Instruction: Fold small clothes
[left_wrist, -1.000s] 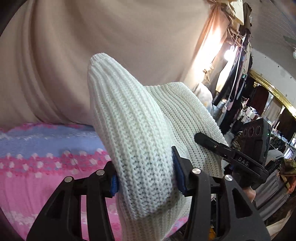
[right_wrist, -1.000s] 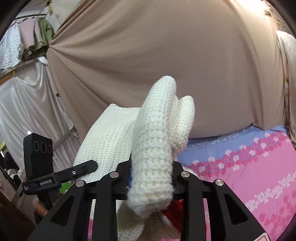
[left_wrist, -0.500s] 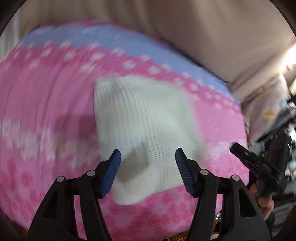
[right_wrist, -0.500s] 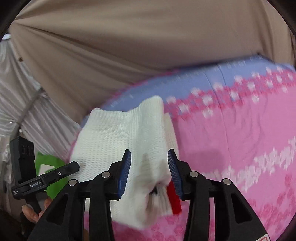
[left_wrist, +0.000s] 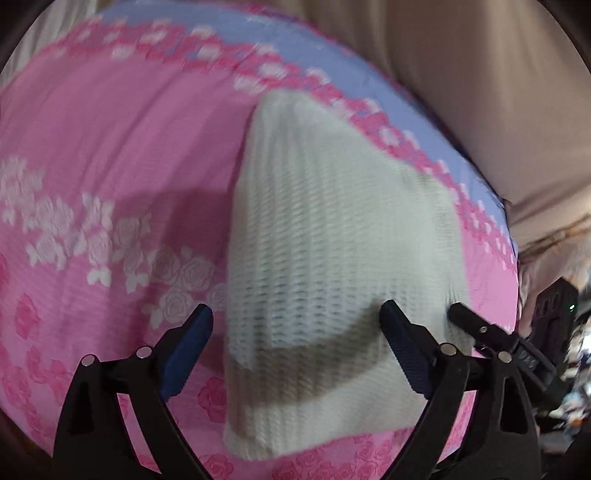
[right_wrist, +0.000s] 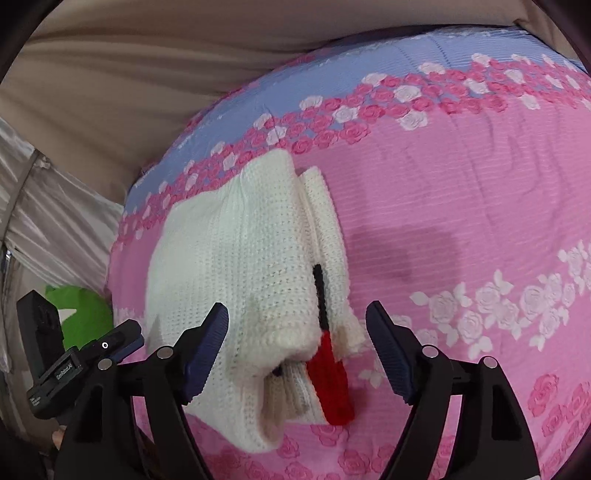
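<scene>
A folded white knit garment (left_wrist: 332, 236) lies on the pink flowered bedsheet (left_wrist: 103, 147). In the right wrist view the garment (right_wrist: 236, 258) shows a black stripe and a red knit part (right_wrist: 330, 384) at its near end. My left gripper (left_wrist: 295, 345) is open and empty, its jaws on either side of the garment's near edge, just above it. My right gripper (right_wrist: 295, 341) is open and empty, above the garment's near right corner. The right gripper's finger shows at the right in the left wrist view (left_wrist: 480, 328); the left gripper shows at the far left in the right wrist view (right_wrist: 85, 358).
The bedsheet (right_wrist: 461, 206) has a blue band (right_wrist: 369, 59) and rows of white and pink roses. A beige curtain (right_wrist: 129, 55) hangs behind the bed. Something green (right_wrist: 86, 314) lies beside the bed at the left. Cluttered items (left_wrist: 561, 332) stand off the bed's right edge.
One second ago both grippers held the garment up, shut on it. They lowered it onto the bed, let go, and their jaws have opened wider since.
</scene>
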